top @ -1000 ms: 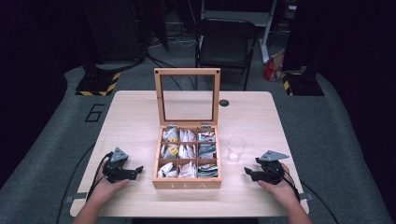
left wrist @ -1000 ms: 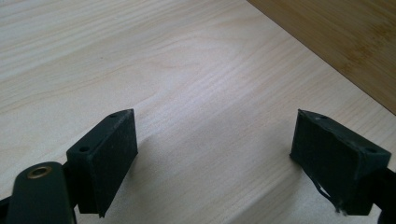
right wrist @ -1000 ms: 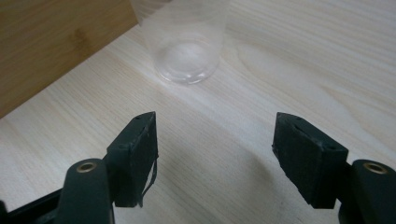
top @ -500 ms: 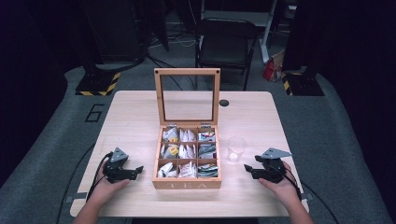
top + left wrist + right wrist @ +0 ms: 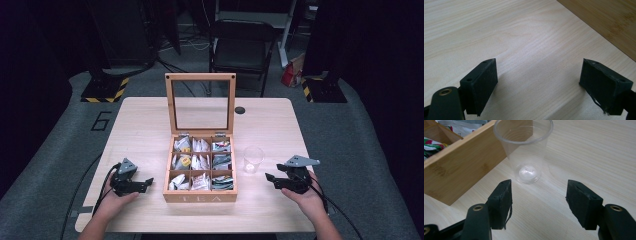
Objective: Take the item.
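A wooden tea box stands mid-table with its glass lid propped upright, and tea bags lie in its compartments. A clear plastic cup stands empty just right of the box. My right gripper hovers right of the cup and points toward it. In the right gripper view its jaws are open with nothing between them; they have just been closing a little. The cup stands beyond them beside the box wall. My left gripper rests left of the box, open over bare wood.
A small black disc lies on the table behind the box. A black folding chair stands beyond the far edge. Bare tabletop spreads left and right of the box. The box side sits just ahead of the left jaws.
My right gripper has lifted slightly above the table and its jaws have narrowed a little. The left gripper, box and cup have stayed put.
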Tool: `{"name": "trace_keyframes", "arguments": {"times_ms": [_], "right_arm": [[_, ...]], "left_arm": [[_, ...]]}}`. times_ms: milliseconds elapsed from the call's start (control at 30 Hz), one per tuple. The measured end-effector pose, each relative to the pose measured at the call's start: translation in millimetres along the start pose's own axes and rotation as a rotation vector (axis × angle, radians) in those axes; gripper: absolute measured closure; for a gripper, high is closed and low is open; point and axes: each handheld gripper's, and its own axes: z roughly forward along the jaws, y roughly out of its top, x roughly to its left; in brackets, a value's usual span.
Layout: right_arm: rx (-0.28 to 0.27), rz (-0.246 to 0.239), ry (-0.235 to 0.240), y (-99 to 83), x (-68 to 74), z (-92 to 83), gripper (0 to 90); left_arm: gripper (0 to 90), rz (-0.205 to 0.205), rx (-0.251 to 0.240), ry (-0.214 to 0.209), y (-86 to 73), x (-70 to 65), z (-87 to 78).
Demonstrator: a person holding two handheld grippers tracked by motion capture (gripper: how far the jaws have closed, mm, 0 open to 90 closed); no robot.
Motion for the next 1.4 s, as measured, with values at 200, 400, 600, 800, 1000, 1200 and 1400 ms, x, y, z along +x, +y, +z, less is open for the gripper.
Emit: {"name": "trace_keyframes", "arguments": {"times_ms": [200, 400, 600, 800, 1000, 1200, 1400], "right_arm": [[0.01, -0.014, 0.013, 10.9, 3.9, -5.8, 33.4], [-0.013, -0.039, 0.045, 29.2, 13.3, -11.4, 29.6], [-0.02, -0.081, 0.079, 49.4, 27.4, -13.0, 26.5], [-0.024, -0.108, 0.112, 63.8, 36.6, -9.4, 25.5], [-0.015, -0.128, 0.134, 73.4, 41.0, -1.9, 25.6], [-0.011, -0.136, 0.146, 82.3, 42.0, 5.7, 26.1], [-0.007, -0.156, 0.152, 97.7, 42.8, 9.3, 26.1]], "left_arm": [[14.1, -0.004, 0.002, 0.001, -0.1, -0.5, -0.2], [14.1, -0.004, 0.002, 0.001, -0.1, -0.4, -0.2], [14.1, -0.004, 0.002, 0.001, -0.1, -0.5, -0.2], [14.1, -0.003, 0.002, 0.002, -0.1, -0.4, -0.3], [14.1, -0.003, 0.002, 0.001, -0.1, -0.4, -0.3], [14.1, -0.003, 0.002, 0.001, -0.1, -0.4, -0.3], [14.1, -0.004, 0.002, 0.001, -0.1, -0.5, -0.3]]}}
